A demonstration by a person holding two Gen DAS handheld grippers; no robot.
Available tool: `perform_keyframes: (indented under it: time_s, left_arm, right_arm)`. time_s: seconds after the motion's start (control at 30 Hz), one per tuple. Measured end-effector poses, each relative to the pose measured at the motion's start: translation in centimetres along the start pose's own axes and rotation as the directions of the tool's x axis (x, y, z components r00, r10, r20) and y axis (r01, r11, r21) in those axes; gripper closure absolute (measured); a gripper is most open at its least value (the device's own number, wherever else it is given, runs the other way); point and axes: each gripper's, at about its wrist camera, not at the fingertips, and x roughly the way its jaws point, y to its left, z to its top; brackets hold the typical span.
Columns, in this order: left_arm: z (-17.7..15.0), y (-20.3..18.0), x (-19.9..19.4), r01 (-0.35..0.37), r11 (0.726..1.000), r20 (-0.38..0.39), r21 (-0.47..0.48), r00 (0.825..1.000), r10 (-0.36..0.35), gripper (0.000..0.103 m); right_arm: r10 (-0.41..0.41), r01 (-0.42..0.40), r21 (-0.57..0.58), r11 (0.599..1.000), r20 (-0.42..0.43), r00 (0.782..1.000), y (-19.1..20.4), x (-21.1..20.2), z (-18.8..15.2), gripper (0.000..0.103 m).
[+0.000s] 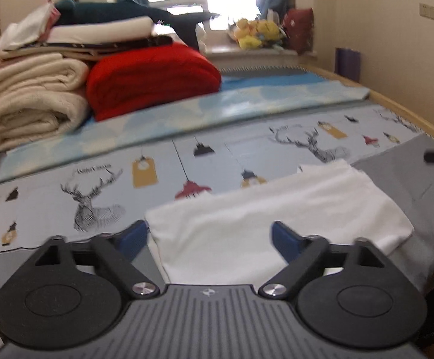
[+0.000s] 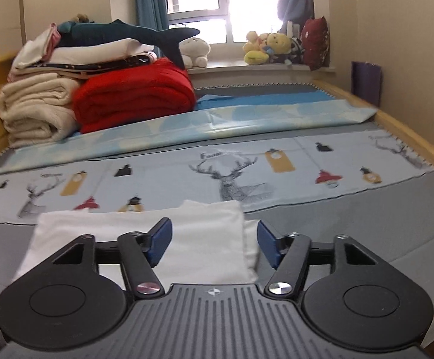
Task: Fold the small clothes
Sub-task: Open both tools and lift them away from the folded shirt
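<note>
Left gripper (image 1: 208, 240) had its jaws spread wide, gripping nothing; right gripper (image 2: 214, 240) likewise released and empty. Both hung above the folded white garment (image 1: 279, 209), which lay flat on the grey bed (image 2: 366, 218) beside the deer-print cloth (image 2: 232, 173).

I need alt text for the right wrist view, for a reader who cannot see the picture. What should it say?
The right tool hangs open over a folded white cloth that lies flat on a bed, with nothing gripped. Beyond it are a deer-print sheet, a red blanket beside stacked cream blankets, and soft toys on the windowsill.
</note>
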Motion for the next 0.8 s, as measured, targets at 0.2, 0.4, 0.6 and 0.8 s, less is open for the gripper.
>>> perform_keyframes:
  time_s: [0.2,0.4,0.6,0.8]
  left_arm:
    - [-2.1,1.1,2.7,-0.071,0.989,-0.118,-0.129,0.991,0.056,0.008]
    - [-2.2,3.1,3.6,-0.112,0.965,-0.181,-0.237,0.981,0.070,0.008]
    - [-2.7,3.9,3.9,-0.133,0.958,-0.218,-0.253,0.973,0.077,0.008]
    - [-2.8,3.5,4.4,-0.122,0.964,-0.228,-0.238,0.971,0.067,0.008]
  right_arm:
    - [0.008,-0.008,-0.004,1.000,-0.089,0.996,2.1,2.0,-2.1,0.034]
    - [0.014,-0.015,-0.004,1.000,-0.127,0.992,3.6,3.6,-2.4,0.034]
    - [0.043,-0.047,-0.025,0.999,-0.151,0.988,4.8,4.2,-2.7,0.034]
    - [0.053,-0.066,-0.078,0.995,-0.157,0.986,5.9,4.4,-3.0,0.034]
